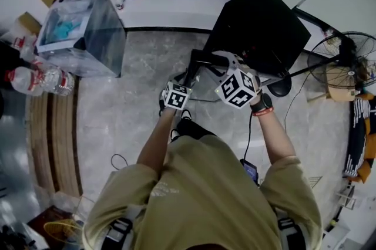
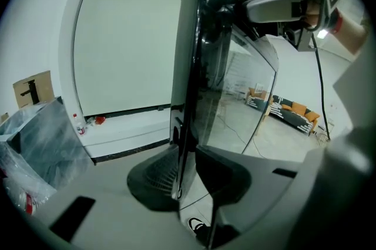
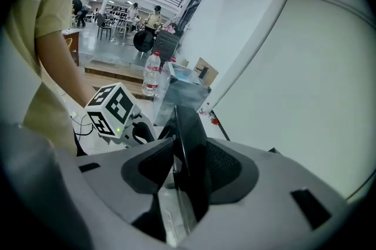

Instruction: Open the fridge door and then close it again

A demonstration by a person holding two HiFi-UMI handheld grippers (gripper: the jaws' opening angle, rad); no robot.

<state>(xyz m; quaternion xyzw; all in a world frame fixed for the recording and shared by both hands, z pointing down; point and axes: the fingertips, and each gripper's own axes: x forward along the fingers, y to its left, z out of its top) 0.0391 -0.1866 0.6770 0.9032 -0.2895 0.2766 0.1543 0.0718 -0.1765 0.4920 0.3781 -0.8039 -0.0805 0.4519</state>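
A small black fridge [image 1: 258,26] stands on the marble floor with its glass door [image 1: 204,85] swung out toward me. In the head view both grippers meet at the door's top edge: the left gripper [image 1: 189,70] on its left part, the right gripper [image 1: 222,64] beside it. Seen from the left gripper [image 2: 191,181], the door's dark edge [image 2: 188,96] runs up between the jaws, and both pads sit against it. The right gripper [image 3: 188,169] likewise has the door edge [image 3: 189,143] filling the gap between its pads.
A clear plastic bin [image 1: 82,31] stands at the left by the white wall. Water bottles [image 1: 41,80] lie beside a curved wooden step [image 1: 53,137]. A floor fan [image 1: 346,58] stands at the right, with cables across the floor near the fridge.
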